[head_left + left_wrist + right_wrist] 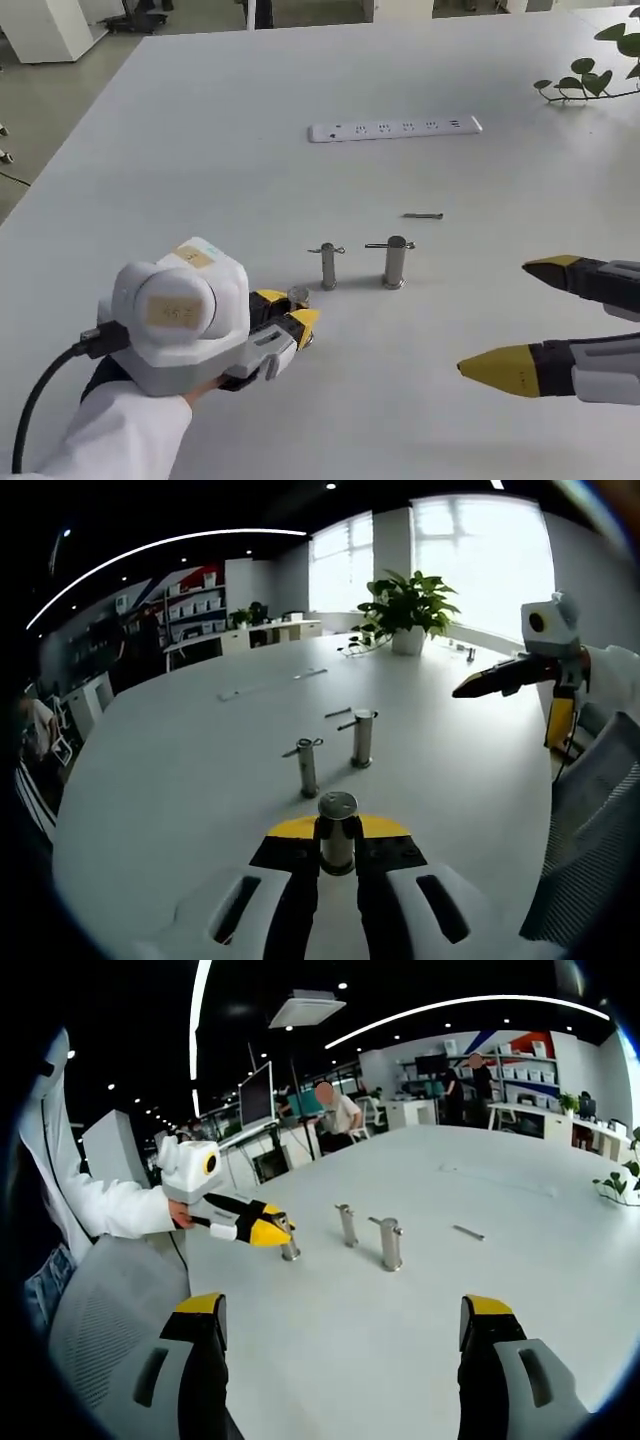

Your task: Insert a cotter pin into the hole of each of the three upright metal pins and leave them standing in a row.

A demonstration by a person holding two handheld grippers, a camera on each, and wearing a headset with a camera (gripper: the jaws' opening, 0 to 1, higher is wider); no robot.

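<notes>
While my left tongs clench the bare upright steel pin toward the near edge of the white bench, my right tongs gape (empty). Any twist could hide its hole from the thin loose cotter pin behind.

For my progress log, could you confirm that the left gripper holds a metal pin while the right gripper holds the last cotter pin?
Not quite: the right gripper is open and empty; the head view shows the last cotter pin lying on the table. The left gripper does hold a metal pin.
</notes>
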